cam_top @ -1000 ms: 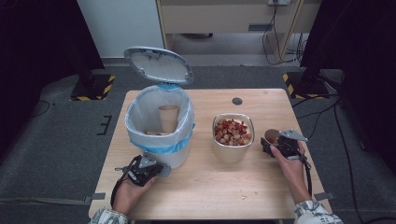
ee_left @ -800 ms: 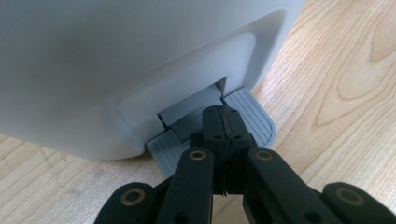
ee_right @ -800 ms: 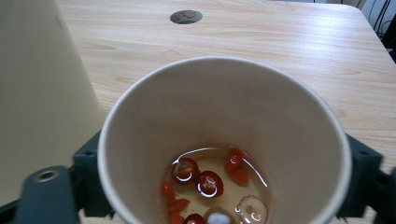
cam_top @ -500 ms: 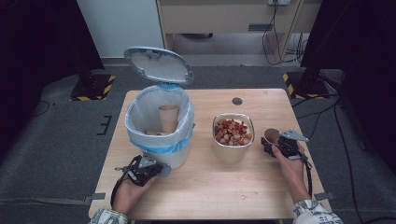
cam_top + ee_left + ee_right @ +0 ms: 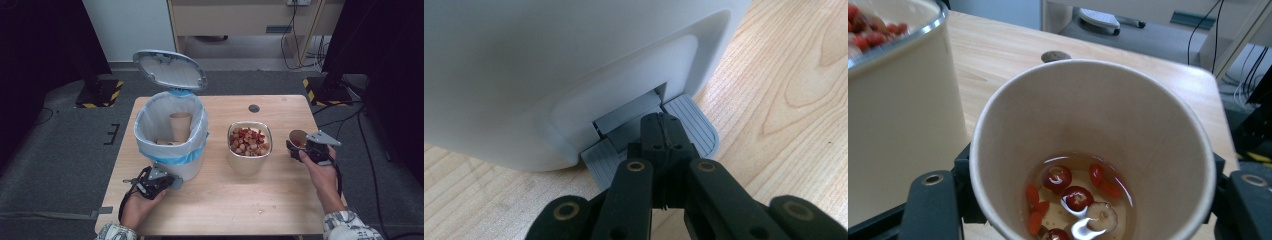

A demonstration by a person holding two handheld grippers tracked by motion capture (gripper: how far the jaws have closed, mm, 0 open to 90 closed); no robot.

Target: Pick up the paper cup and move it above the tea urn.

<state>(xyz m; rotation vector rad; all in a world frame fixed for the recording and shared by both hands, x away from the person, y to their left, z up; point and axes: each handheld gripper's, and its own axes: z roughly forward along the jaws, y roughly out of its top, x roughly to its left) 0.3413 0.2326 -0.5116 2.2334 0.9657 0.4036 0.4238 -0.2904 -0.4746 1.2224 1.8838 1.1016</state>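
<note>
**Right gripper clamped on paper cup; left gripper shut on bin pedal**

From my remote station I note the following. On the high view the right gripper (image 5: 300, 148) sits at about four o'clock on the table (image 5: 240, 200), just beside the metal bowl (image 5: 248, 160) of red and pale pieces. Its jaws have just been closing, and they now press both sides of a paper cup (image 5: 298, 137). In the right gripper view the cup (image 5: 1088, 125) stands upright between the jaws; it holds a shallow pool of clear liquid with red berries (image 5: 1068, 192) and a pale slice at the bottom. The bowl's cream wall (image 5: 898, 125) lies at nine o'clock of the cup.

The left gripper (image 5: 172, 183) rests at seven o'clock on the table, at the foot of the white pedal bin (image 5: 172, 150). In the left gripper view its jaws are fully together, tips resting on the grey ribbed pedal (image 5: 696, 125). The bin lid (image 5: 170, 69) stands raised. Inside the blue-lined bin another paper cup (image 5: 180, 126) stands upright.
</note>
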